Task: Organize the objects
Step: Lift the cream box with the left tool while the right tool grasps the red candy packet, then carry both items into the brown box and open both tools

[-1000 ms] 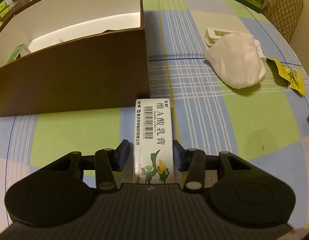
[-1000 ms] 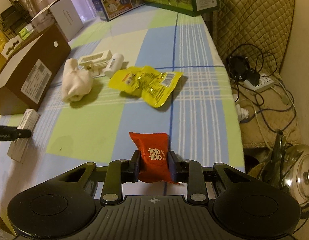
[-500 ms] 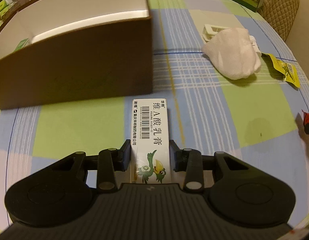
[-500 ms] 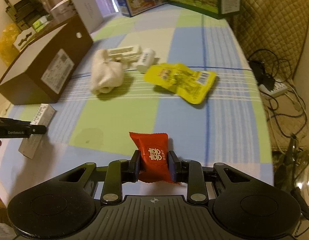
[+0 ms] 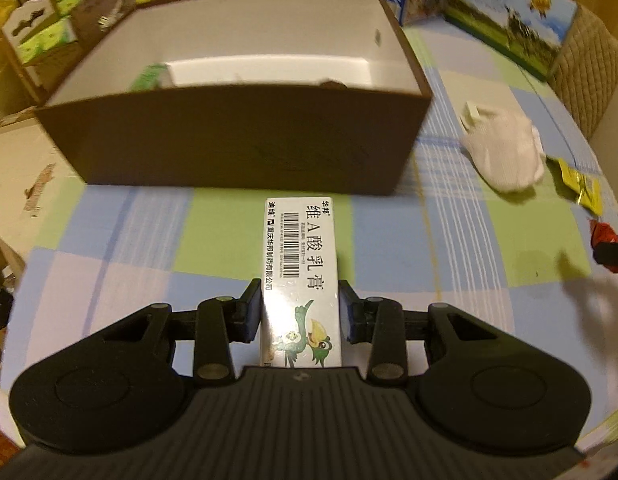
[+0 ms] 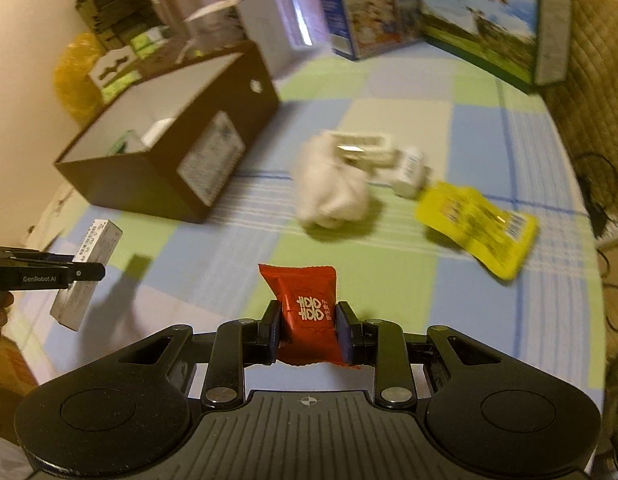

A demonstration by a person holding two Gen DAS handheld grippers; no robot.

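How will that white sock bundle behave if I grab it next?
The sock bundle looks soft and rounded, so it will probably squash between the jaws and sag rather than stay stiff. It is likely light for its size. A small white box appears to touch it, so lifting may nudge that.

— What do the left tongs (image 5: 301, 314) look like up close?

— Matte black all over. A ribbed plate spans the near edge, flanked by two big rounded housings, each with a shallow circular recess. Slim linkage bars run inward, pinned with silver round-headed screws, and triangular cut-outs sit in the outer arms. The flat pads (image 5: 251, 312) have a bluish tint.

— And the right tongs (image 6: 309, 330)?

— The same build, with a small white crosshair mark on the ribbed plate. Seen side-on from there, the left tool is a thin black bar with "GenRobot.AI" printed in pale letters.
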